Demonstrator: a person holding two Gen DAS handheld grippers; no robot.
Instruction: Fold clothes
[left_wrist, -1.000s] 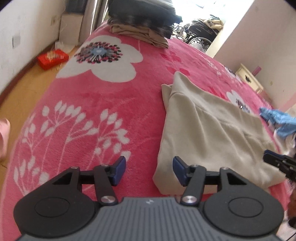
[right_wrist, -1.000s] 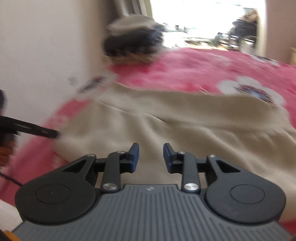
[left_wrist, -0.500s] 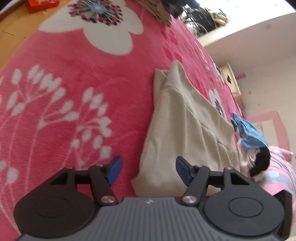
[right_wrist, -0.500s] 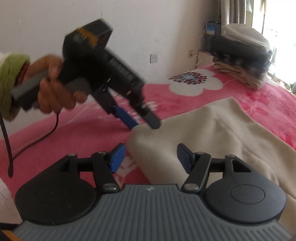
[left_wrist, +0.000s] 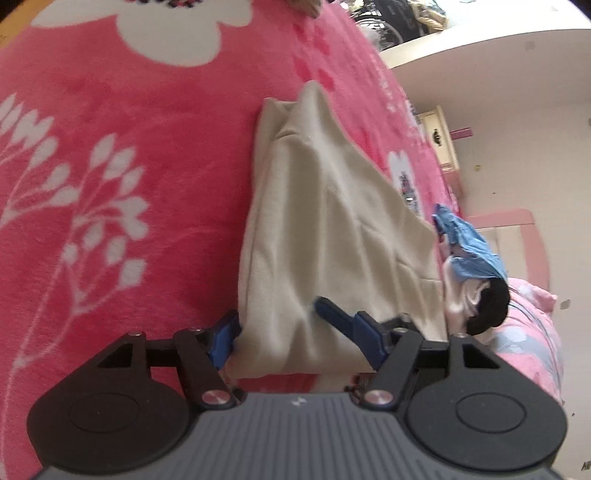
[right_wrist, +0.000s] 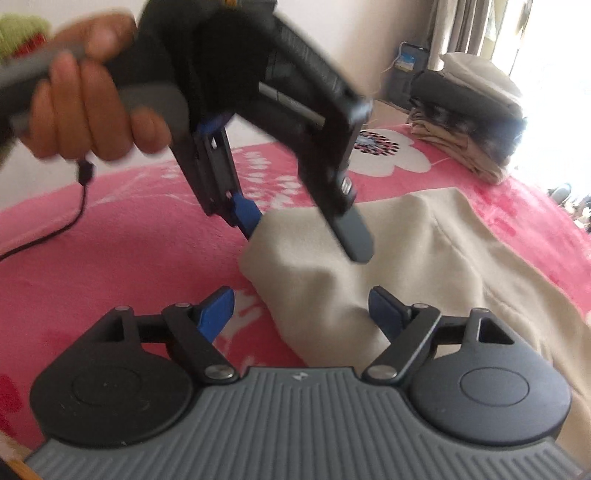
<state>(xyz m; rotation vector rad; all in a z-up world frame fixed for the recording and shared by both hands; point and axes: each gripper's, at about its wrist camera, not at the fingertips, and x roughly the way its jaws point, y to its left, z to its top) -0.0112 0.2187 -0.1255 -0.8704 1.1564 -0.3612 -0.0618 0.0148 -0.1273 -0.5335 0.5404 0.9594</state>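
- Left wrist view: the beige garment (left_wrist: 332, 236) lies on the pink blanket (left_wrist: 110, 184), partly folded into a long flat shape with layered edges showing at its far end. The left gripper (left_wrist: 275, 325) has its fingers spread wide to either side of the garment's near corner, with cloth between them; I cannot tell whether the pads touch it, and nothing is pinched. My reading is that one fold is done and another is about to start.
- This view alone shows the garment's full length, plus a blue cloth (left_wrist: 469, 247) and a black-and-white item (left_wrist: 484, 299) just past its right edge, perhaps waiting to be folded.
- Right wrist view: the right gripper (right_wrist: 301, 312) is also spread wide, straddling the garment's (right_wrist: 424, 266) near corner without gripping.
- Only here can the left gripper (right_wrist: 303, 229) be seen from outside, held in the left hand (right_wrist: 85, 107), tips down over that same corner. Also visible only here is a pile of folded clothes (right_wrist: 469, 114) at the far end, suggesting earlier pieces are done.
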